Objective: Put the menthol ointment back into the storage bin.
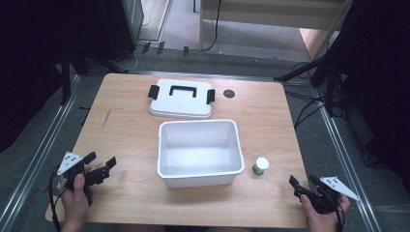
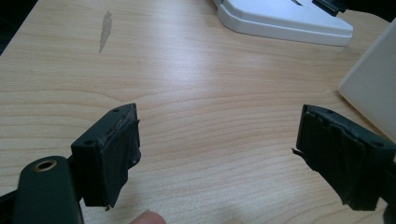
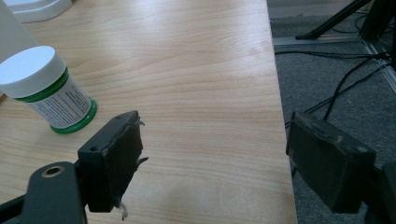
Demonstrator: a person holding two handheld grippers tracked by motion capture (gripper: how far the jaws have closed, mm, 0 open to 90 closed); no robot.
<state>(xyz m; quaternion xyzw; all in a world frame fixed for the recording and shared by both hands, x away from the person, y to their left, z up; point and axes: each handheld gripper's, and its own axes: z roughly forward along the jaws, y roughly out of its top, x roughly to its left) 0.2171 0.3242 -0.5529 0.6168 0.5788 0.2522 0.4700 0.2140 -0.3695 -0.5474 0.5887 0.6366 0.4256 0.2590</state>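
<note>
Right claw [image 3: 212, 158] agape over table edge [image 3: 280, 140].

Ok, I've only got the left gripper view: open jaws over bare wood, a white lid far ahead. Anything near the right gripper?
Observer: Yes, a small white-capped jar with green bands stands upright on the table, beside the white bin.
Operator: Is the right gripper on it?
Observer: No, the right gripper is open and apart from it, near the table's right edge.
Operator: Anything inside the bin?
Observer: From the high view it looks empty, with its lid lying flat behind it.
</note>
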